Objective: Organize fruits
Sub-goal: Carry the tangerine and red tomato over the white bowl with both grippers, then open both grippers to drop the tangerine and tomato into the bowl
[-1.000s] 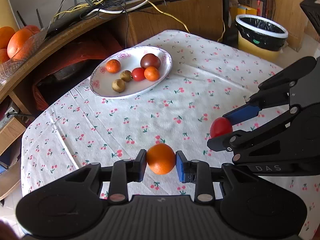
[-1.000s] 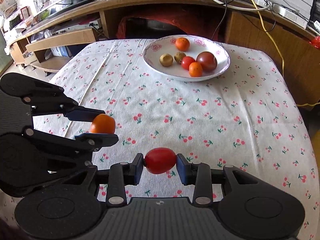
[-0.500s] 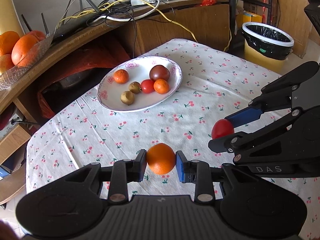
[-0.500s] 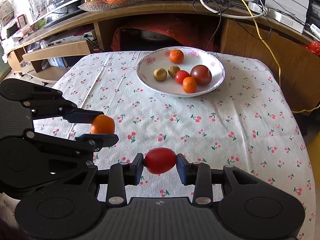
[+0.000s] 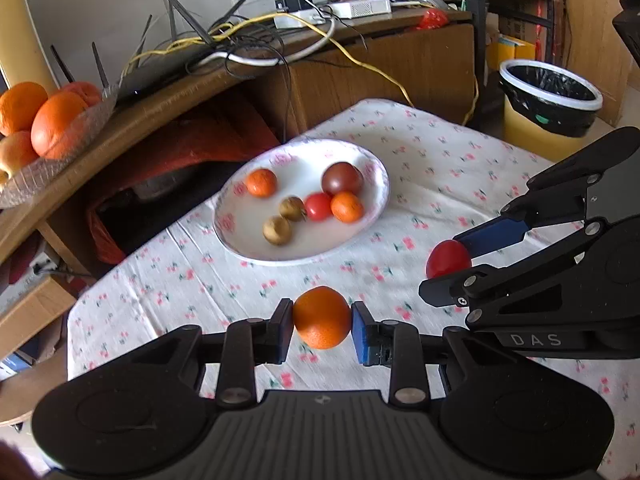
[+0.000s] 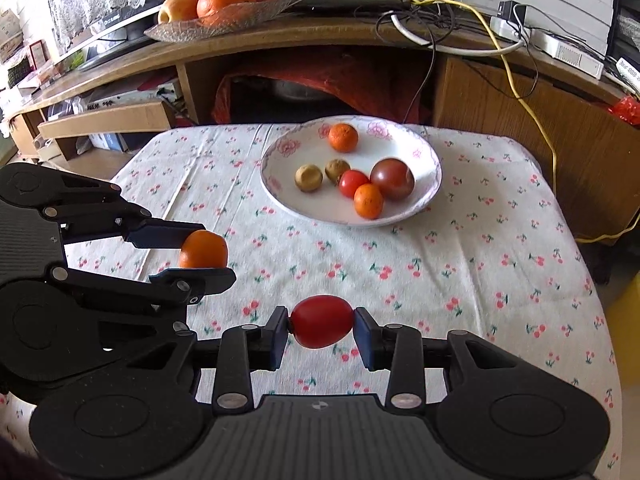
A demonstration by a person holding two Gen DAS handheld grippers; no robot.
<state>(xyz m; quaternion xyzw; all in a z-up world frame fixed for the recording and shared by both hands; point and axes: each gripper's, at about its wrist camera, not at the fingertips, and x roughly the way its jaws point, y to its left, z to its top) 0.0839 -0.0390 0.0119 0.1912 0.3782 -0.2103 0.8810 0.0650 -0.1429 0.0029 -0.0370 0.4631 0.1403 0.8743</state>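
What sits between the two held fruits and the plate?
Nothing visible: only bare cherry-print tablecloth separates the orange in the left gripper and the red tomato in the right gripper from the plate.

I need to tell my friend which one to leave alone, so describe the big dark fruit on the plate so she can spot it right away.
On the cherry-print tablecloth sits a white floral-rimmed plate. The dark maroon round fruit lies toward its right side in the right wrist view, touching a small red tomato and a small orange citrus. It is the largest and darkest piece there.
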